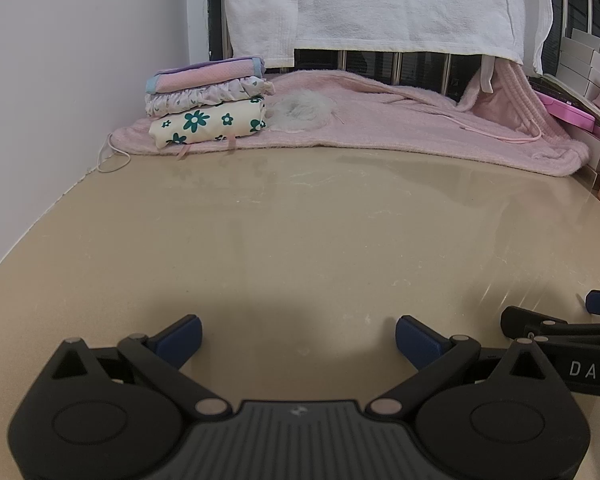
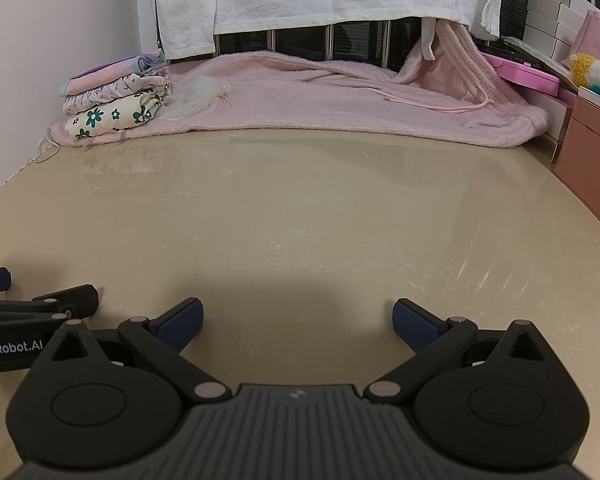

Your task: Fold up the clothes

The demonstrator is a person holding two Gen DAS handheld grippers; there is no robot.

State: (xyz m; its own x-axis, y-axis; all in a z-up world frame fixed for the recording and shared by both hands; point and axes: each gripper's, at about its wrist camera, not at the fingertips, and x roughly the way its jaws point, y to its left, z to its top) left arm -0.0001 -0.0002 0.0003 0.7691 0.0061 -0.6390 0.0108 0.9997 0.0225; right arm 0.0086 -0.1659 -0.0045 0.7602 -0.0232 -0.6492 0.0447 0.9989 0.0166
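Left gripper [image 1: 299,336]: jaws released, nothing between.
Right gripper [image 2: 298,320]: jaws released, over bare counter [image 2: 300,208].
Pink garment [image 2: 300,96]: spread flat, 12 o'clock.
Folded stack [image 1: 208,104]: on its 10 o'clock corner.

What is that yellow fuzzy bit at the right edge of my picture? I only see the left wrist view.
Observer: It is a yellow and white plush toy, seen whole in the right wrist view.
Operator: Is the right gripper holding any clothes?
Observer: No. The right gripper is wide open, with only bare beige tabletop between its blue pads.
Operator: Does my gripper have writing on it?
Observer: Yes. The left gripper has white lettering on its side ending in "enRobot.AI".
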